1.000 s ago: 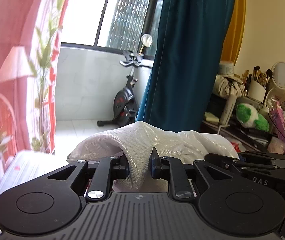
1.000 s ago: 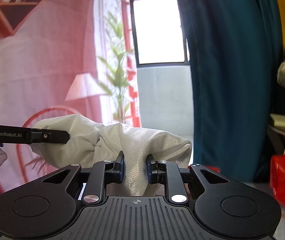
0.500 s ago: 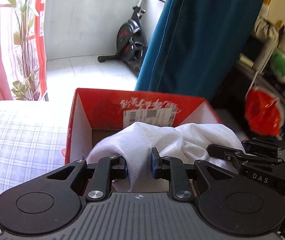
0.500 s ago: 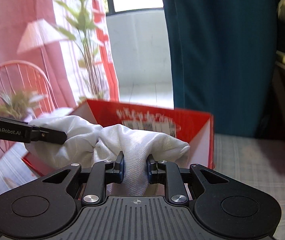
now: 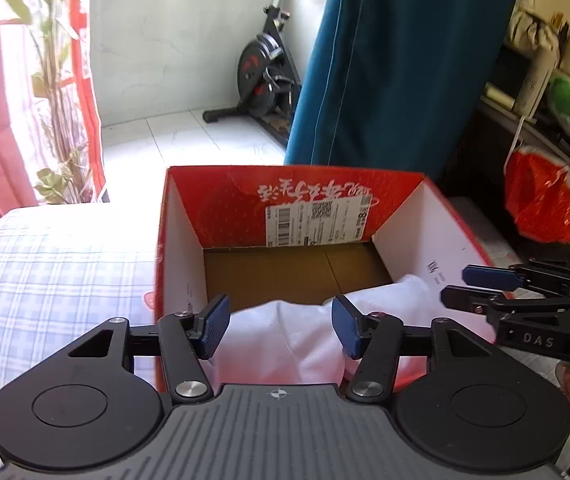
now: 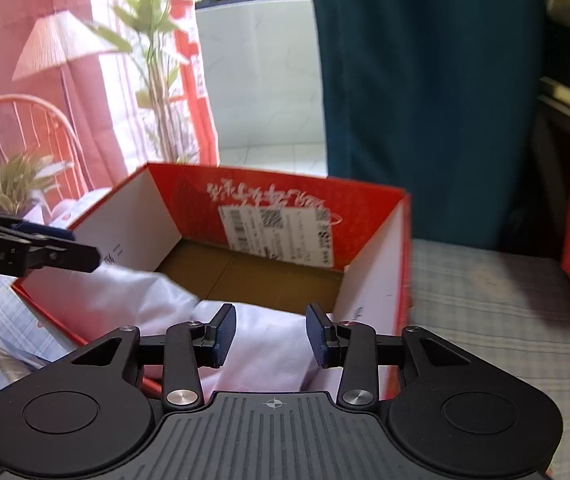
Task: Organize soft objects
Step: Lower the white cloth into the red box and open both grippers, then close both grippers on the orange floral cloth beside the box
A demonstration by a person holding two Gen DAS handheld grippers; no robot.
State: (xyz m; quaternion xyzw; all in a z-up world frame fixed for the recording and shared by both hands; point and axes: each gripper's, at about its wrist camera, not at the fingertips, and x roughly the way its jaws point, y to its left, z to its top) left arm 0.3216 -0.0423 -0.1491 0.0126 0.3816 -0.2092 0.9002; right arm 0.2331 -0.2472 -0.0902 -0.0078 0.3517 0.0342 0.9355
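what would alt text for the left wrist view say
A white cloth lies in the near end of an open red cardboard box on a checked sheet. The left tool, just opened, straddles it; the right tool hovers alongside.

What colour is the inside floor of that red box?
Plain cardboard brown, on the floor of the red cardboard box, with white side walls; the left wrist view shows it best.
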